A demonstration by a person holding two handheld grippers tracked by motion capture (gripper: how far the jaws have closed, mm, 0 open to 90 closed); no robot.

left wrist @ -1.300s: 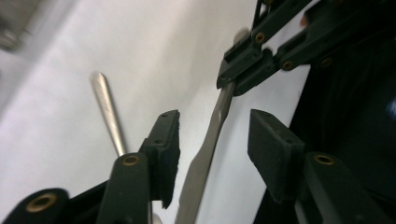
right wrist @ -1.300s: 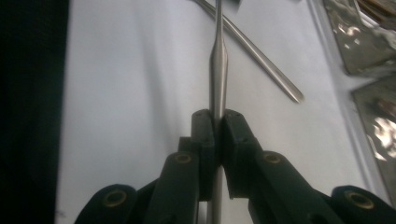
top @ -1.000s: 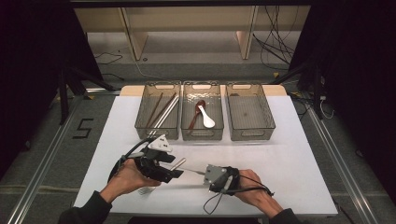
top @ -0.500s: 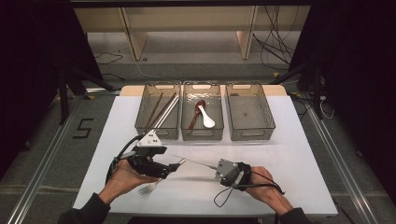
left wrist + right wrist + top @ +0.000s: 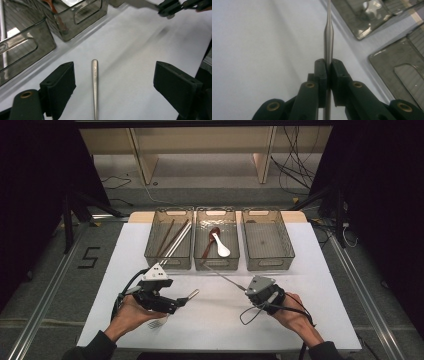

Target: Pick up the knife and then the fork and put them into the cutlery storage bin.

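Observation:
My left gripper (image 5: 179, 301) (image 5: 116, 75) is low over the white table, open, its jaws wide on either side of a metal utensil handle (image 5: 94, 82) (image 5: 192, 294) that lies flat on the table. What look like fork tines (image 5: 157, 324) stick out beside my left hand. My right gripper (image 5: 247, 289) (image 5: 328, 66) is shut on a slim metal utensil (image 5: 328, 32) (image 5: 222, 275). That utensil points up and left toward the middle bin (image 5: 216, 265). The right gripper (image 5: 172, 6) also appears far off in the left gripper view.
Three clear bins stand in a row at the back of the table. The left bin (image 5: 151, 252) holds chopsticks (image 5: 172, 240), the middle one a white spoon (image 5: 220, 246) and a brown spoon. Nothing lies in the right bin (image 5: 285, 255). Cables trail from both grippers.
My right gripper has moved right and farther from me with the slim utensil, away from the left gripper. The left gripper has stayed roughly in place.

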